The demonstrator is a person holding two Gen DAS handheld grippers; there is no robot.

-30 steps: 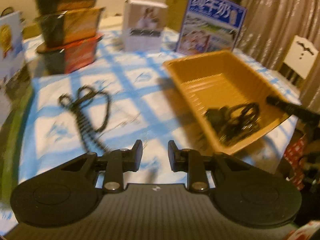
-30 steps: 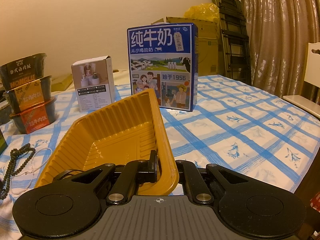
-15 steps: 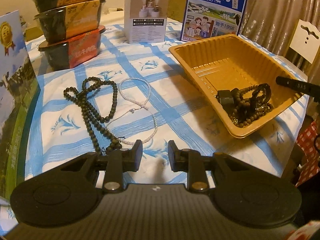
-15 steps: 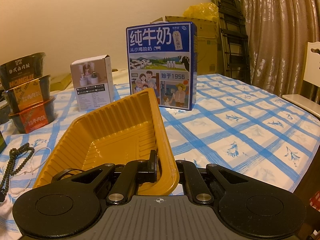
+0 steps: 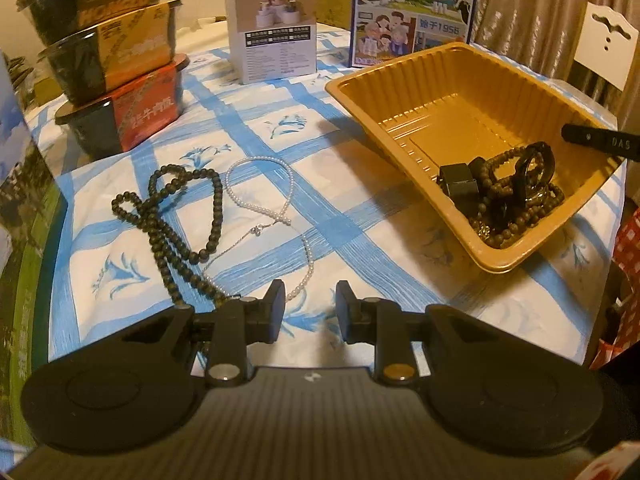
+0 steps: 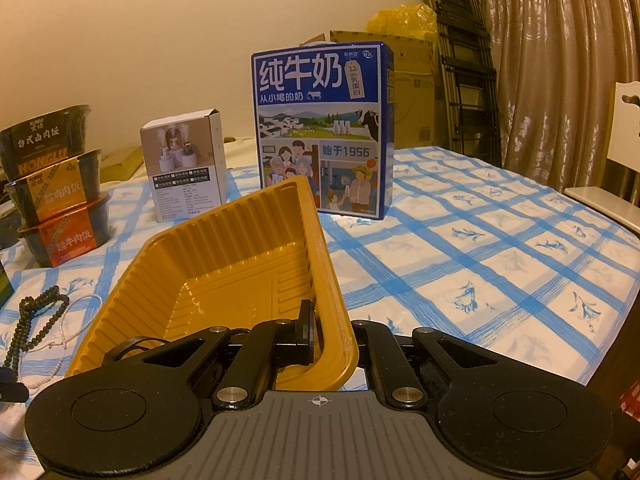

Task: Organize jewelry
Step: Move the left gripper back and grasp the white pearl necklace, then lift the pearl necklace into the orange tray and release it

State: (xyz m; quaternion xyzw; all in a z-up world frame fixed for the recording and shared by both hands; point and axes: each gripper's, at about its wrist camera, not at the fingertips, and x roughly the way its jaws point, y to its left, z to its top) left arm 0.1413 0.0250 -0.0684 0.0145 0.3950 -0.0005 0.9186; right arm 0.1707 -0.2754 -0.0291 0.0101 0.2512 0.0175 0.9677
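A dark bead necklace (image 5: 176,216) and a white pearl necklace (image 5: 260,204) lie tangled on the blue-checked cloth, with a thin silver chain (image 5: 240,240) across them. My left gripper (image 5: 310,308) hovers just before them, open with nothing between its fingers; the pearl strand ends by its left finger. A yellow plastic tray (image 5: 440,80) sits to the right and holds a pile of dark beads and bangles (image 5: 508,192). My right gripper (image 6: 334,340) is shut on the near wall of the tray (image 6: 224,248). Both necklaces (image 6: 36,312) show at the far left there.
Three stacked food bowls (image 5: 116,60) stand at the back left, a white box (image 5: 276,28) and a blue milk carton (image 5: 412,12) behind the tray. A printed box edges the left side. The table's edge and a white chair (image 5: 604,52) are on the right.
My left gripper has sunk and drawn closer to the necklaces, rolling a little; its jaws kept the same gap. The right gripper stayed still on the tray wall.
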